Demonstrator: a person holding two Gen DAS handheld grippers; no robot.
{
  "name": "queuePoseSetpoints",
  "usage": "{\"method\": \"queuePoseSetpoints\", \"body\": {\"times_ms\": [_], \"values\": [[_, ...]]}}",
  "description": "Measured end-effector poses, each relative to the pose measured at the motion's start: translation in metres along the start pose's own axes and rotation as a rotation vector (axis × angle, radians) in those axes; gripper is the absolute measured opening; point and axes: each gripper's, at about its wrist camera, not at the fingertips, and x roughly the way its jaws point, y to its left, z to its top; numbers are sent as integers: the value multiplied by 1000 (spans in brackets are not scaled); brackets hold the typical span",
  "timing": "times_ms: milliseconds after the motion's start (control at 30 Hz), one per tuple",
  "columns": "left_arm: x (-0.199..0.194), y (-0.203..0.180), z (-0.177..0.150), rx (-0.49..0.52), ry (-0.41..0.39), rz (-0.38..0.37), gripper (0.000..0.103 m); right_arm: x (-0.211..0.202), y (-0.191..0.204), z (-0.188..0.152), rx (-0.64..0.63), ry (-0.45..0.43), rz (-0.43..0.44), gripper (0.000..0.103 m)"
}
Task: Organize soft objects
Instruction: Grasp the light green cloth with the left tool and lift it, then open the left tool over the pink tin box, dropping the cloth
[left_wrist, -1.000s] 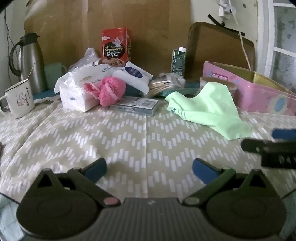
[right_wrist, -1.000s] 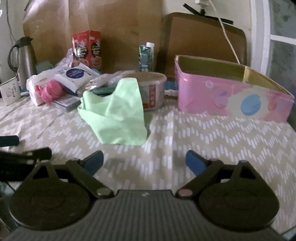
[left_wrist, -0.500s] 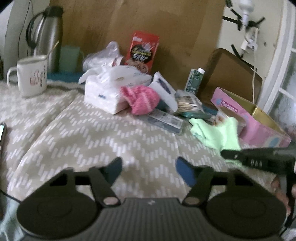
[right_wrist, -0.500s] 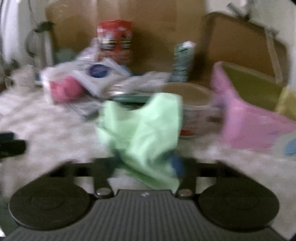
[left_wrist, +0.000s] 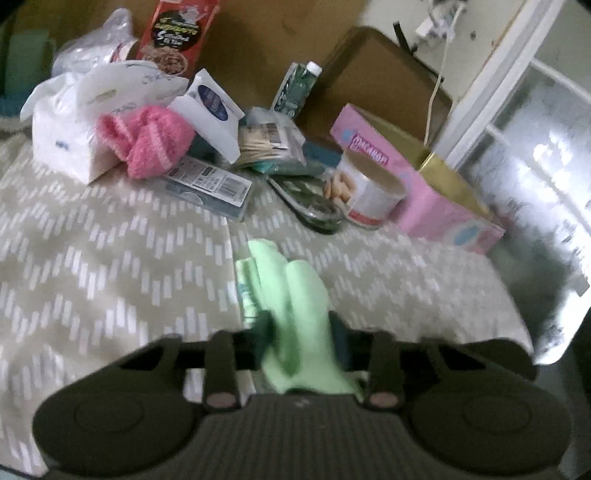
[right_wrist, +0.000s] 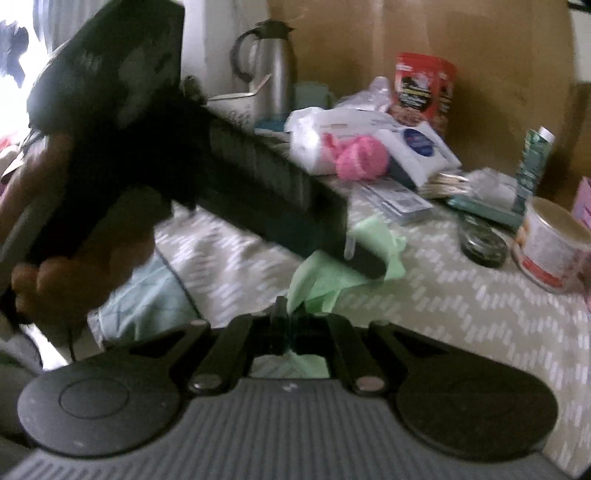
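A light green cloth (left_wrist: 291, 291) lies bunched on the chevron tablecloth (left_wrist: 110, 266), and both grippers grip it. In the left wrist view, my left gripper (left_wrist: 300, 329) is shut on one end of the cloth. In the right wrist view, my right gripper (right_wrist: 297, 325) is shut on another part of the green cloth (right_wrist: 325, 273). The left gripper (right_wrist: 365, 260), held by a hand (right_wrist: 74, 258), crosses in from the upper left, its tip on the cloth. A fuzzy pink sock (left_wrist: 147, 136) rests against a white tissue pack (left_wrist: 70, 122) at the back.
A pink open box (left_wrist: 417, 184) stands at the right with a round tub (left_wrist: 369, 192) and a dark lid (left_wrist: 310, 203) in front. Packets, a red carton (left_wrist: 177, 33) and a flat plastic case (left_wrist: 210, 184) crowd the back. A steel jug (right_wrist: 275, 74) and mug (right_wrist: 236, 105) stand far left.
Both grippers went from open to shut on the green cloth. The cloth moved from beside the tub toward the near middle of the table. Both hands turned inward toward each other.
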Motion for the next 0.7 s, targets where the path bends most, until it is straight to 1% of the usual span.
{"method": "queuePoseSetpoints", "body": {"times_ms": [33, 100, 133, 200, 367, 400, 433, 467, 500, 533, 567, 600, 633, 667, 700], "values": [[3, -2, 5, -19, 17, -27, 7, -1, -1, 0, 8, -13, -10, 5], [8, -6, 14, -48, 15, -94, 7, -8, -4, -2, 13, -54, -46, 5], [10, -14, 20, -33, 7, -119, 6, -14, -7, -4, 13, -84, -66, 5], [16, -39, 34, 31, -13, -161, 6, -21, -16, -5, 13, -139, -128, 5], [45, -113, 79, 203, -52, -275, 7, -53, -52, -5, 39, -287, -354, 5], [54, -127, 91, 219, -55, -303, 7, -62, -61, -4, 36, -315, -405, 5], [50, -140, 93, 223, -57, -326, 7, -69, -70, -3, 28, -338, -459, 5], [59, -161, 103, 224, -56, -356, 7, -78, -79, -3, 19, -362, -510, 5], [69, -175, 116, 226, -58, -371, 9, -83, -90, -2, 14, -383, -556, 5], [79, -189, 126, 232, -70, -370, 11, -88, -102, -1, 17, -402, -600, 5], [90, -203, 136, 244, -85, -354, 16, -90, -117, 2, 30, -407, -637, 5], [102, -215, 144, 260, -96, -322, 37, -92, -135, 3, 53, -408, -666, 5], [113, -224, 150, 272, -106, -278, 62, -92, -152, 6, 78, -398, -687, 6], [124, -230, 153, 279, -116, -228, 67, -89, -169, 7, 99, -380, -706, 8], [132, -233, 153, 280, -117, -185, 68, -85, -184, 8, 117, -347, -730, 14]]}}
